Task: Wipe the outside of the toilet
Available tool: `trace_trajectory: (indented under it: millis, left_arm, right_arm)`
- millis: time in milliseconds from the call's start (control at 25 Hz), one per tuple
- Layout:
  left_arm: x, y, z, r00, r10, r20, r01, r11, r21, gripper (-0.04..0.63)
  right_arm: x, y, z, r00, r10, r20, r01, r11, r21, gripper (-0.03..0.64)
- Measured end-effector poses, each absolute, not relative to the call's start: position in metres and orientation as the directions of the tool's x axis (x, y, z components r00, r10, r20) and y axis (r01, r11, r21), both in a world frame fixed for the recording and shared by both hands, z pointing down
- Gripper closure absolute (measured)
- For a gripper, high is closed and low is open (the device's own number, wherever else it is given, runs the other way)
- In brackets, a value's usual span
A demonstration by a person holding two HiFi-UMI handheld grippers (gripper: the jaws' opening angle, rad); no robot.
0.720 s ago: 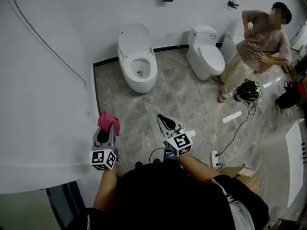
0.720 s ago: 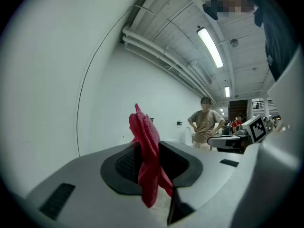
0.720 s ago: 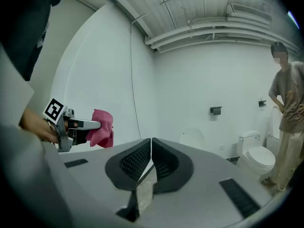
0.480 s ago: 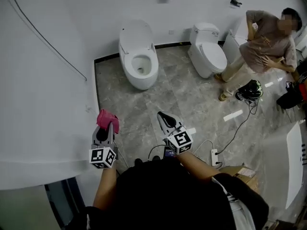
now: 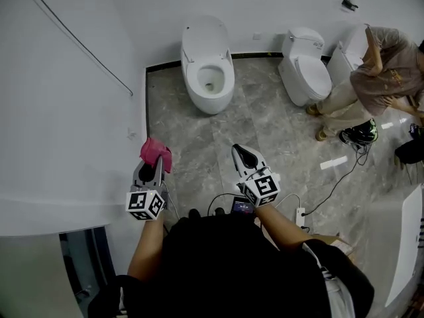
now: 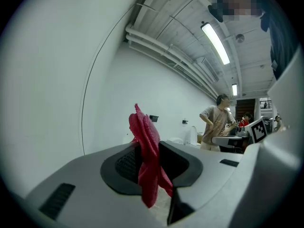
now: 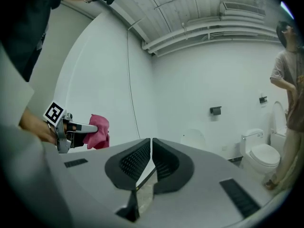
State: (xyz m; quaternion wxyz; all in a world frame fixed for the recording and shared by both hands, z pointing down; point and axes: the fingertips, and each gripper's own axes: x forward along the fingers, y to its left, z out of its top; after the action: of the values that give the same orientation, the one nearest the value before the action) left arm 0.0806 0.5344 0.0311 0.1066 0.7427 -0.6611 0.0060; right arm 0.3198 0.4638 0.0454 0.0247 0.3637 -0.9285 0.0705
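Observation:
A white toilet (image 5: 208, 65) with its lid up stands against the far wall, well ahead of both grippers; its raised lid shows faintly as toilet (image 7: 197, 137) in the right gripper view. My left gripper (image 5: 154, 161) is shut on a pink cloth (image 5: 156, 152), which bunches out past the jaw tips, seen close as the cloth (image 6: 147, 148). My right gripper (image 5: 243, 156) is held beside it over the marble floor, its jaws shut with nothing between them. From the right gripper view the left gripper (image 7: 78, 128) and the cloth (image 7: 99, 131) show at the left.
A second white toilet (image 5: 306, 68) with a closed lid stands to the right. A person (image 5: 371, 78) stands next to it. Cables, a power strip (image 5: 299, 217) and a black helmet (image 5: 363, 133) lie on the floor at right. A white wall (image 5: 73, 124) runs along my left.
The view has shifted: the toilets sit further right and higher in the frame. Both grippers keep their pose, the left still holding the cloth. The person at right has bent over.

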Motion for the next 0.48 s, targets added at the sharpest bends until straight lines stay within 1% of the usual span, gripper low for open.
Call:
trace_trajectory:
  millis: [120,240,360,480]
  left_arm:
    - [0.081,0.533,0.025,0.114,-0.984,0.138,-0.984,-0.093,0.154,0.476]
    - [0.078,0.530,0.019,0.100,-0.985,0.138,-0.986,-0.079,0.150,0.476]
    - [0.071,0.528,0.023,0.078,-0.985,0.154,-0.988,-0.056,0.143,0.476]
    - [0.067,0.522,0.036,0.074,-0.981,0.181,-0.987,-0.046,0.154,0.476]
  right_arm:
    - [0.325,0.462,0.043,-0.751,-0.654,0.097,-0.660,0.738,-0.140,0.580]
    - [0.337,0.451,0.045,-0.733,-0.673,0.094,-0.678,0.713,-0.180,0.580]
    - [0.344,0.442,0.038,-0.721,-0.689,0.077,-0.687,0.697,-0.203,0.580]
    - [0.346,0.434,0.043,-0.715,-0.693,0.087,-0.694,0.689,-0.209,0.580]
